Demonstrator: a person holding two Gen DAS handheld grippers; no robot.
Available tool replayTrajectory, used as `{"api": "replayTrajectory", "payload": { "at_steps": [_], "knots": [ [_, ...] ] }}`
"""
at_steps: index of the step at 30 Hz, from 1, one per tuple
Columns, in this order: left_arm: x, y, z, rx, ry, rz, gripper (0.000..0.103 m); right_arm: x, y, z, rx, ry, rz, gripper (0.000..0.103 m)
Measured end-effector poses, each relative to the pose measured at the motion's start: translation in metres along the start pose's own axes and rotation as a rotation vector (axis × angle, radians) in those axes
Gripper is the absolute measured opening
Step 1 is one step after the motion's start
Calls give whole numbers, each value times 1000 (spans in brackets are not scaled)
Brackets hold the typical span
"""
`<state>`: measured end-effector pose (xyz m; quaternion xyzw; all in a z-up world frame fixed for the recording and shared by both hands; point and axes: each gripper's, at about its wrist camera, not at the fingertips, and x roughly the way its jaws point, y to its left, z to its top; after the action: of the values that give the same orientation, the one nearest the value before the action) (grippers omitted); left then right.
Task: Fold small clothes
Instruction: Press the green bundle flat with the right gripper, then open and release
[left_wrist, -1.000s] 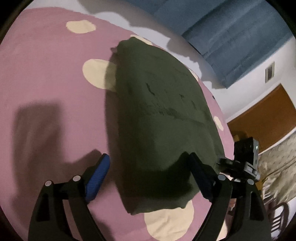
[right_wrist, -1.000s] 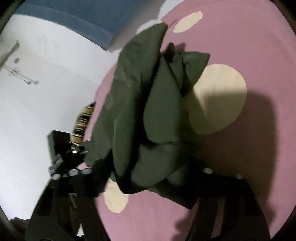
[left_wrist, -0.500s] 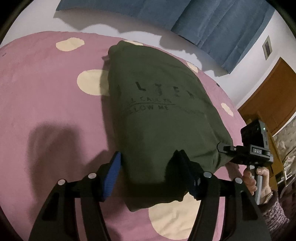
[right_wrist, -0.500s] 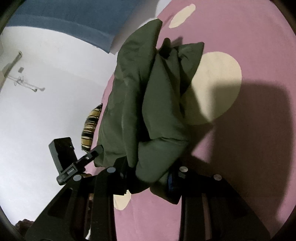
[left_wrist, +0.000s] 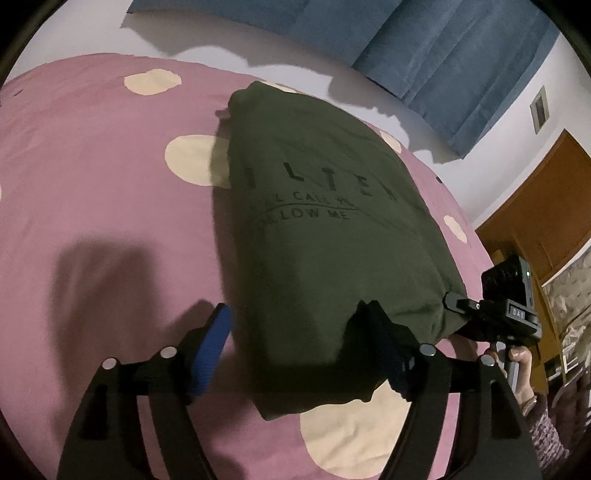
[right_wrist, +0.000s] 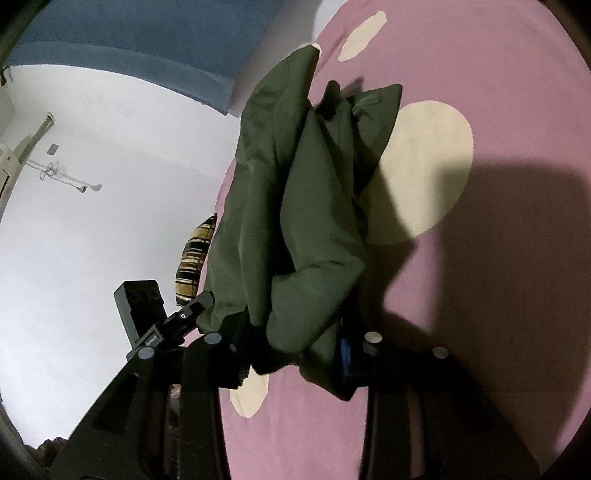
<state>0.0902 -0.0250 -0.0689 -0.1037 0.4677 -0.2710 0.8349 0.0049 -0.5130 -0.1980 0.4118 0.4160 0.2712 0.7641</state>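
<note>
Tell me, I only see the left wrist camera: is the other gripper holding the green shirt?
Observer: Yes. In the right wrist view, the right gripper is shut on the green shirt.
Kid: Is the shirt flat there?
Observer: No, on that side it is bunched into thick folds.
Kid: Anything else I can't see?
Observer: A brown striped cushion sits behind the shirt.

Black left tool has blue-padded fingers and silver screws.
</note>
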Motion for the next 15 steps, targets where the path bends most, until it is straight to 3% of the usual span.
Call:
{"api": "replayTrajectory", "payload": {
  "at_steps": [10,15],
  "knots": [
    [-23,-9,-15,-5,-74,83,82,-32,-5,-24,43,-71,11,47],
    [-37,-26,-29,24,-91,161,84,-53,1,-44,46,-131,2,65]
  ]
}}
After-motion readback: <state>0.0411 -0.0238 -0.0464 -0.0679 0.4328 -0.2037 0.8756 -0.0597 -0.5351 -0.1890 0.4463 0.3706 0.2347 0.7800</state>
